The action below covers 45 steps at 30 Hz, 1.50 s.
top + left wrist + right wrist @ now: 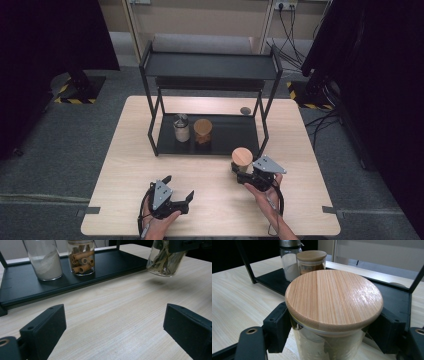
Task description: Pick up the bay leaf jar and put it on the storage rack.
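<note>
Ahead of your grippers, the table (125, 165) carries a black rack (210, 100). Your right gripper (245, 176) grasps a glass jar (329, 340) with a wooden lid (334, 296) between its jaws; the jar appears lifted just off the table. Your left gripper (180, 187) sits released, jaws spread, nothing between them.

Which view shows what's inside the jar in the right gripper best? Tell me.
The left gripper view: the held jar hangs above the table, its pale dried strips visible through the glass. The right gripper view shows mostly its wooden lid; the high view shows it small.
</note>
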### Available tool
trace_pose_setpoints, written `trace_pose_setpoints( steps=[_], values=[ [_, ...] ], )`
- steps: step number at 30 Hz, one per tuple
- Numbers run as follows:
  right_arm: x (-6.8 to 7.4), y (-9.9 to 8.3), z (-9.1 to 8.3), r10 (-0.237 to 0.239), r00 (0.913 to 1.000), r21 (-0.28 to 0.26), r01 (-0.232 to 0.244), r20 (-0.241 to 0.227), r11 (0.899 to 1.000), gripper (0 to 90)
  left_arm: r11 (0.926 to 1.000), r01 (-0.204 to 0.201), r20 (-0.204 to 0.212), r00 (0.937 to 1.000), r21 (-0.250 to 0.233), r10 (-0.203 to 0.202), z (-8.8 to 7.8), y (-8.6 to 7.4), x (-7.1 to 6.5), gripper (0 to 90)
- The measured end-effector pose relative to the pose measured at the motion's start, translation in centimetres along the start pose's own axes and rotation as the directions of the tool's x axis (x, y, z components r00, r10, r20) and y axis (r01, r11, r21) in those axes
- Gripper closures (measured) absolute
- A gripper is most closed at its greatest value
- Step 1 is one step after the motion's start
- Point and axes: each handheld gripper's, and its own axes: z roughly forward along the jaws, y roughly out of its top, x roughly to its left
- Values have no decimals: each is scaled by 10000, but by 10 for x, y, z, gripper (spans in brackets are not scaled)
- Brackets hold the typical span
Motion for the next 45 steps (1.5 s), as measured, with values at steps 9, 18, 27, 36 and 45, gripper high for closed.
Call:
trace_pose_setpoints(
  steps=[9,18,27,36,45],
  values=[
    [1,5,5,-39,9999,-10,39,-96,10000,261,10000,-3,-2,10000,1,3,0,0,0,41],
    [1,11,11,-58,9998,-31,57,-204,10000,261,10000,-1,2,10000,-5,1,0,0,0,41],
    [0,17,16,-80,9997,-81,78,-246,9999,261,10000,-5,6,10000,-9,5,0,0,0,41],
    [-2,20,21,-29,9998,-59,27,-219,10000,261,10000,0,11,10000,-10,0,0,0,0,41],
    [-5,25,26,-6,9998,-60,5,-175,10000,261,10000,11,22,10000,-4,-11,0,0,0,41]
  ],
)
